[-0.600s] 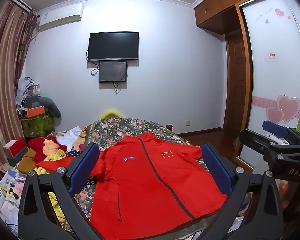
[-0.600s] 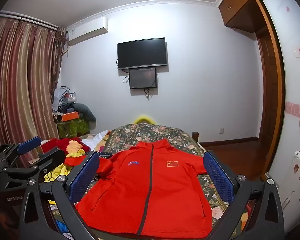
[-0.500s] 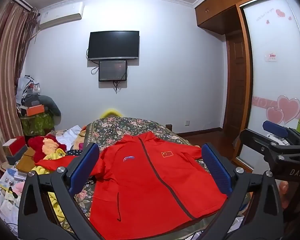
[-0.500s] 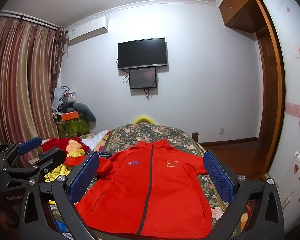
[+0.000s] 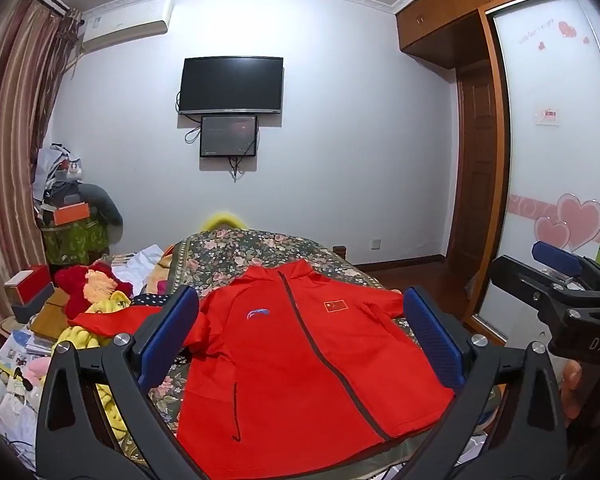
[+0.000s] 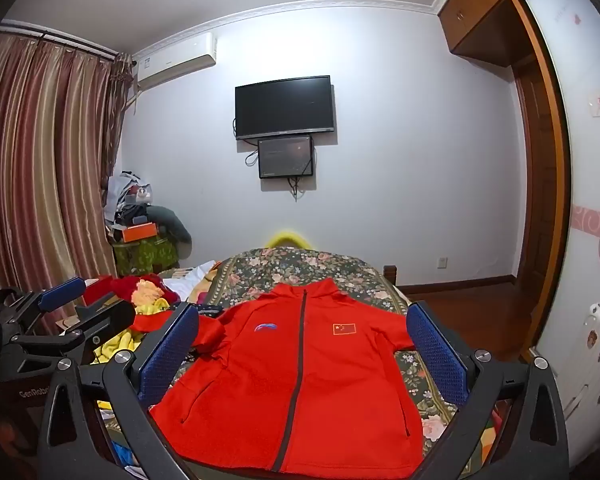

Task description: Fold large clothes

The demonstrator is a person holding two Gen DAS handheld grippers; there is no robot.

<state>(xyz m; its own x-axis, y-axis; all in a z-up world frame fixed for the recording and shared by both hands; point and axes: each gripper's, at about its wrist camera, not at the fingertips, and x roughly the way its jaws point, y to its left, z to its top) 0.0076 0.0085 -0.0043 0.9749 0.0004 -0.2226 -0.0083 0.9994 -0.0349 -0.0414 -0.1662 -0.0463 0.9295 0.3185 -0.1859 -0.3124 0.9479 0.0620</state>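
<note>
Jacket (image 5: 300, 360), red and zipped, lies spread flat on the floral bed (image 5: 236, 248). Left gripper (image 5: 300, 340) and right gripper (image 6: 302, 346) hover above it, fingers spread wide, holding nothing.

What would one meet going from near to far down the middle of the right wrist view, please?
Red jacket → floral bedspread → yellow object → small screen → wall television.

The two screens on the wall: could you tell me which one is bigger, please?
The upper screen, a wide black TV; the lower screen right beneath it is clearly narrower.
</note>
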